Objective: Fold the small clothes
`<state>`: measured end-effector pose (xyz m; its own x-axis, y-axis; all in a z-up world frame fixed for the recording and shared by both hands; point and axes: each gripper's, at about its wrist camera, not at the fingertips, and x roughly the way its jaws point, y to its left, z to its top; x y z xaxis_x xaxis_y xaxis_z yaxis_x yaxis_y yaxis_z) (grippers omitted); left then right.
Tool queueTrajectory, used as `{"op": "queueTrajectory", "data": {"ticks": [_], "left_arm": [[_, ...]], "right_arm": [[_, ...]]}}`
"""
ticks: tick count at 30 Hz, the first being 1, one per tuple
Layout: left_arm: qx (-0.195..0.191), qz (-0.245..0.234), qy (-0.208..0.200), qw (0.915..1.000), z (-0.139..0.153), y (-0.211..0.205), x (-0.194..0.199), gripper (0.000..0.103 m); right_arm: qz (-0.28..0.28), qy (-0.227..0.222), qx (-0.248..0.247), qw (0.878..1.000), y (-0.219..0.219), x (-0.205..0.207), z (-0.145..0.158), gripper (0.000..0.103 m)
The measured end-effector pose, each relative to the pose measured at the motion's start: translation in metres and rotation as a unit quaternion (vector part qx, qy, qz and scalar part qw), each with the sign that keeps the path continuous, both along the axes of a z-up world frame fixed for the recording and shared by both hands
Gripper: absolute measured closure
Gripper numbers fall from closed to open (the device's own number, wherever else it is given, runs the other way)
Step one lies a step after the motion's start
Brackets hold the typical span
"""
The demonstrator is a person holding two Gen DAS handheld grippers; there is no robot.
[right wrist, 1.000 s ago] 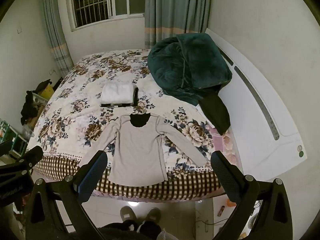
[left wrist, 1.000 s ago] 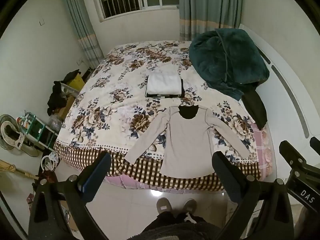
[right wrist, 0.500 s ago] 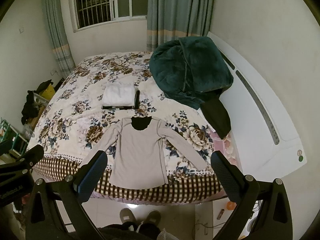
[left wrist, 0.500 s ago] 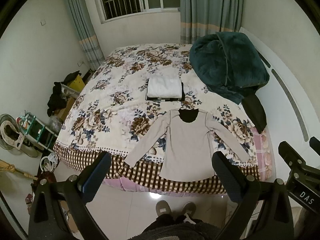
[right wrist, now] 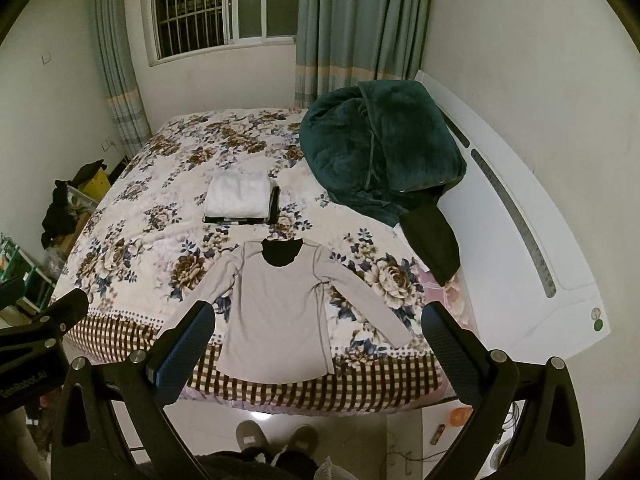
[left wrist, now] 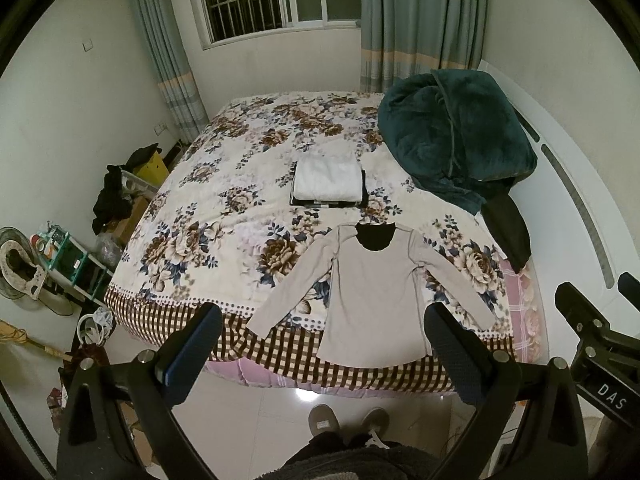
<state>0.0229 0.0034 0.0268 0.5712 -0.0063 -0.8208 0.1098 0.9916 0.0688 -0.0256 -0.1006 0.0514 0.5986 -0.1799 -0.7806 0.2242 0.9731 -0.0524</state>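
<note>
The left tool (left wrist: 322, 330) has its fingers spread wide with nothing between them, and the right tool (right wrist: 318, 330) is likewise wide apart and empty. Both hang above the floor, short of the bed (left wrist: 224, 216). Just ahead of them a grey long-sleeved shirt (left wrist: 374, 292) lies flat on the floral bedspread at the near edge, sleeves splayed out to both sides, hem over the checked border. Beyond its collar sits a folded white stack (left wrist: 326, 182). Farther ahead and to the right, a dark green blanket (left wrist: 456, 140) is heaped.
</note>
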Motion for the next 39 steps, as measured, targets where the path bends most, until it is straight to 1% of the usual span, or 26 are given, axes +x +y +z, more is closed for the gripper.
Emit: {"op": "queueTrajectory", "data": {"ticks": [12, 18, 39], "left_arm": [[-0.001, 0.001, -0.003, 1.0, 0.001, 0.0015, -0.0013, 0.0], [-0.002, 0.003, -0.004, 1.0, 0.0023, 0.0028, 0.0019, 0.0], [-0.004, 0.002, -0.007, 1.0, 0.0013, 0.0052, -0.0015, 0.0]], "right_arm": [[0.0, -0.002, -0.002, 1.0, 0.0035, -0.0028, -0.0003, 0.0], [0.002, -0.003, -0.002, 1.0, 0.0046, 0.0071, 0.0087, 0.0], [0.001, -0.005, -0.003, 1.0, 0.0082, 0.0019, 0.0059, 0.0]]}}
